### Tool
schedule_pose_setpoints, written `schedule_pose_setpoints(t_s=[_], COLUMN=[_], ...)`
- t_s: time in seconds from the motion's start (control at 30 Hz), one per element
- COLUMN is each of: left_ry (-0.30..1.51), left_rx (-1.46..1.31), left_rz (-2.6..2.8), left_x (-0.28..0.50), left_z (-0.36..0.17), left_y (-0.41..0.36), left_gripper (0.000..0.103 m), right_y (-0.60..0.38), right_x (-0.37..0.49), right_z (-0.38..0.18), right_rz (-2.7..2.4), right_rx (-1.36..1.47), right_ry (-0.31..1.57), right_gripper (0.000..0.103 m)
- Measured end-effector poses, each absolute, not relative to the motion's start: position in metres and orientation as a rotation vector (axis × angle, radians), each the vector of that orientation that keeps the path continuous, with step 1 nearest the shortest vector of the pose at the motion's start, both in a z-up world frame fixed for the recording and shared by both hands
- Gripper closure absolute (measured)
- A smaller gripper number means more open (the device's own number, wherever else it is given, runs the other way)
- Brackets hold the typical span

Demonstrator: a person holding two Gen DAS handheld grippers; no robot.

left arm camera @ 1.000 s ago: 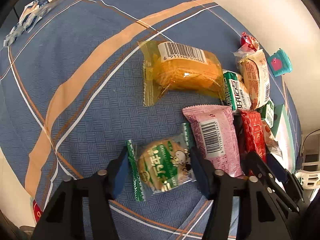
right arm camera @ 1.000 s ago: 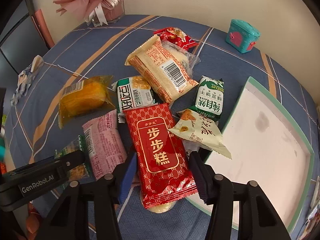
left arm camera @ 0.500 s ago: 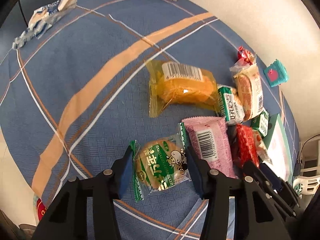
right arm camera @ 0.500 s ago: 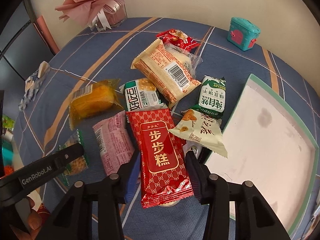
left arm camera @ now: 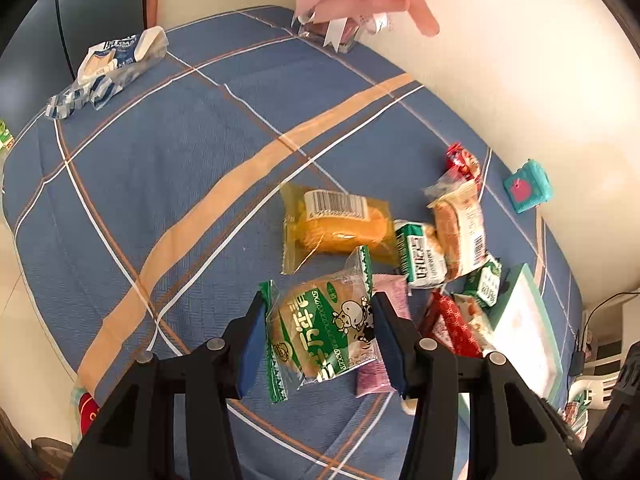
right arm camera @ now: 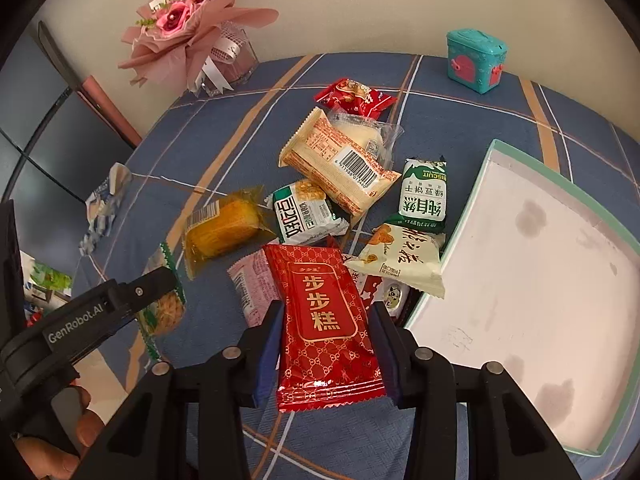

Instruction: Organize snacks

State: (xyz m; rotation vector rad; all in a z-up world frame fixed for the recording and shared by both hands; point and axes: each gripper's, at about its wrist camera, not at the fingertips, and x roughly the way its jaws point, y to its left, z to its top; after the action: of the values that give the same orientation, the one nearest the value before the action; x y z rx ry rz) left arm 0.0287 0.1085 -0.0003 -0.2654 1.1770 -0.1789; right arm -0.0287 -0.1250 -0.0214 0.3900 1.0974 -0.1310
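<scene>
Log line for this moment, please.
left hand-held gripper: shut on green cow snack | right hand-held gripper: shut on red pack | tray: no snacks

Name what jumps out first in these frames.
Each gripper grips a snack: the left gripper a green-edged cake packet, the right gripper a red packet. Right of the snack pile, a white tray lies empty; a pink bouquet stands by the wall.

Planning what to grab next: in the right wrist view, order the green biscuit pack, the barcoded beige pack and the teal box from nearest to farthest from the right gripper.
From the right gripper:
1. Green biscuit pack, ahead and right, beside the tray.
2. Barcoded beige pack, ahead, mid-pile.
3. Teal box, far right, by the wall.
</scene>
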Motion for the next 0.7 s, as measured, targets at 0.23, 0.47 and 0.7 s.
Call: schedule_pose_setpoints(t_s=[0.23,0.47,0.7], left_ry=[1.164,1.211,1.272], left_rx=[-0.256,-0.24,-0.2], left_rz=[-0.164,-0.136,-0.115], left_x=[0.036,0.044,0.05], left_z=[0.013,-0.003,-0.027], left_y=[0.089,0.054,0.048], left_gripper=[0.05,0.05,0.05], right_y=[-0.132,-0.136,-0.137], right_x=[-0.035,-0.034,-0.025], right_z=[-0.011,-0.014,-0.039], right_rz=[-0.096,-0.124,-0.135], right_rx=[0.461,0.442,0.423], right_ry=[1.071,1.097,1.157], right_gripper=[0.072,0.072,0.072])
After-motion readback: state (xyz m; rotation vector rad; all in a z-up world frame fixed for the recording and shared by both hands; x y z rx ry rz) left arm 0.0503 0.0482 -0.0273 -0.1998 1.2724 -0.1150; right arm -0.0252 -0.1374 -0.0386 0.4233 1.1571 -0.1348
